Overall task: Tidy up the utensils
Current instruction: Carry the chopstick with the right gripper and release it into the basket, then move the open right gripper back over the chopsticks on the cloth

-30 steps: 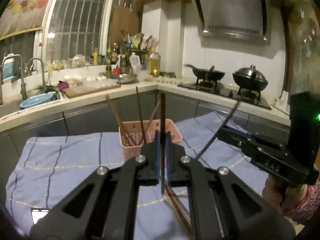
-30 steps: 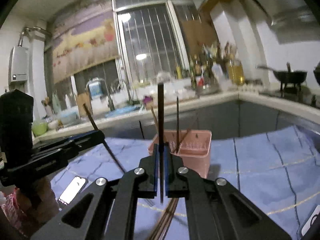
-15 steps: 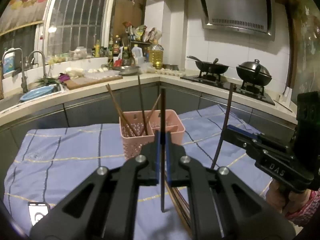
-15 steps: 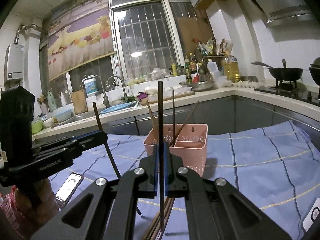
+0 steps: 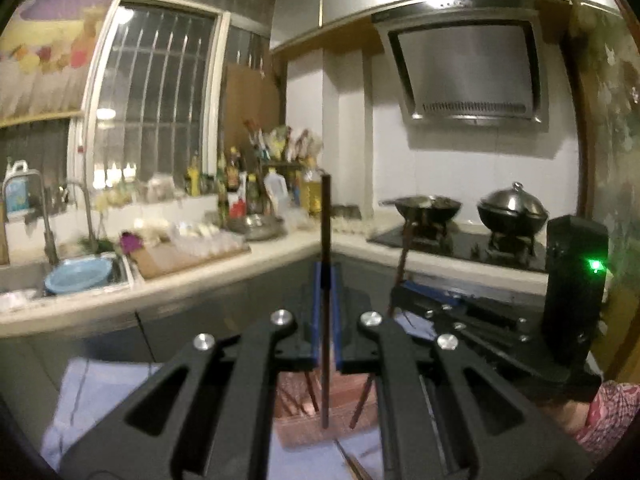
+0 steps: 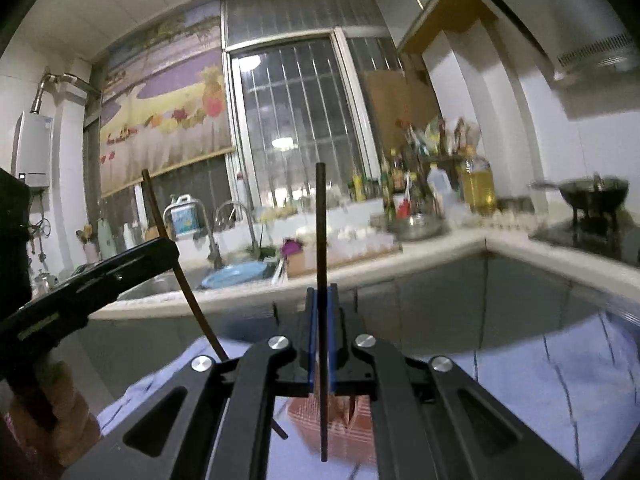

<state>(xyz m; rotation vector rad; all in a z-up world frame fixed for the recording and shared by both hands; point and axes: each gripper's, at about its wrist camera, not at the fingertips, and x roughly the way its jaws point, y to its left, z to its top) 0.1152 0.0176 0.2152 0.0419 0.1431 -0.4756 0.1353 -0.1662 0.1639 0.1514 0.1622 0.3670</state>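
Chopsticks [image 5: 326, 280] [image 6: 321, 280], each pinched upright between both grippers' fingers [image 5: 316, 312] (blue-padded), now ride higher above the pink basket [image 6: 340, 432].

The right gripper [image 6: 321, 332] pinches an upright dark chopstick [image 6: 321, 240] above a pink basket [image 6: 340, 428]. At left, the left gripper [image 6: 160, 248] holds a tilted brown chopstick [image 6: 180, 276].
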